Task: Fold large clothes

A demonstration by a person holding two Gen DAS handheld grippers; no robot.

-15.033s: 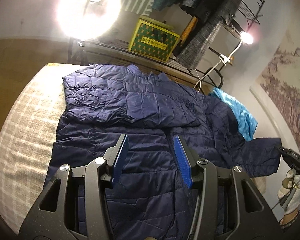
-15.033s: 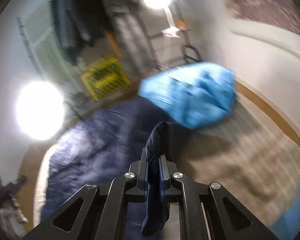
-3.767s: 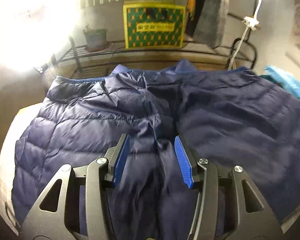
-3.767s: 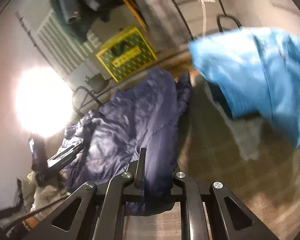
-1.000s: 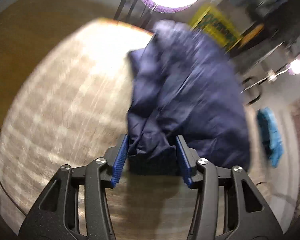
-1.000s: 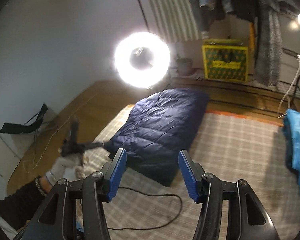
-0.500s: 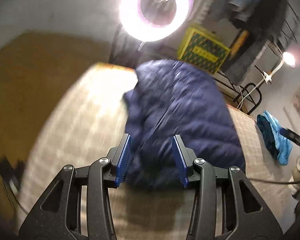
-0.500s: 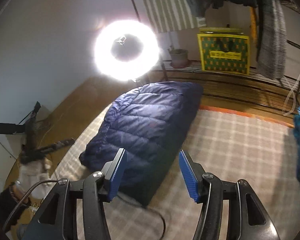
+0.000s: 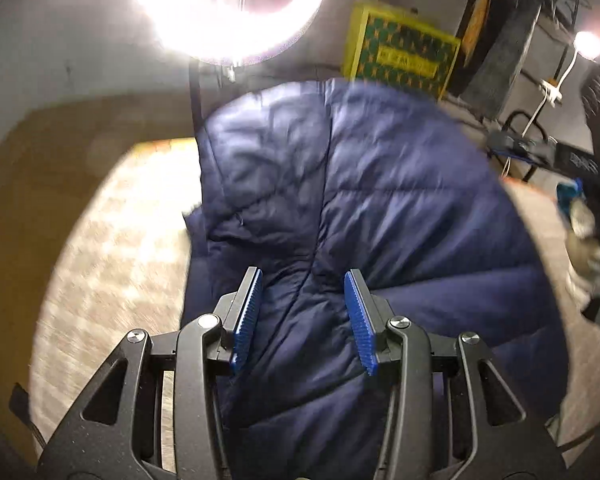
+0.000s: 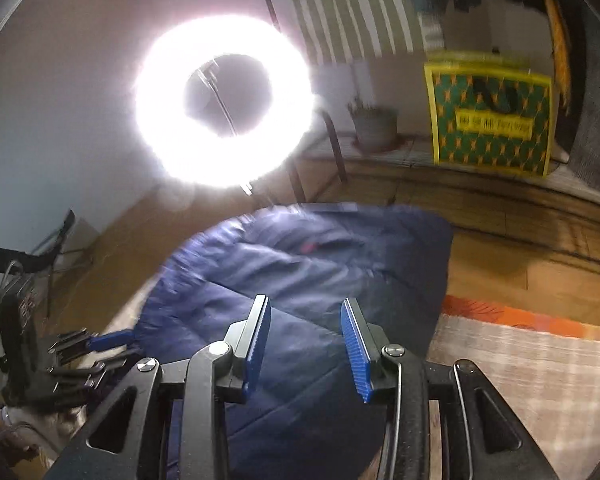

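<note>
A navy quilted puffer jacket [image 9: 360, 200] lies folded into a long block on the checked beige bed cover [image 9: 112, 240]. It also shows in the right wrist view [image 10: 308, 280]. My left gripper [image 9: 303, 296] is open and empty, low over the jacket's near end. My right gripper [image 10: 305, 320] is open and empty, just above the jacket's other side. The left gripper shows at the left edge of the right wrist view [image 10: 100, 344], near the jacket's edge. The right gripper shows at the right edge of the left wrist view [image 9: 540, 152].
A bright ring light [image 10: 224, 100] stands on the wooden floor behind the bed. A yellow-green box [image 10: 492, 120] and a plant pot [image 10: 374, 126] sit on a low shelf. Clothes hang on a rack [image 9: 512, 20]. The bed cover has an orange edge [image 10: 520, 318].
Both grippers have come down and in toward the folded jacket, which now fills more of each view. Both stay open and empty.
</note>
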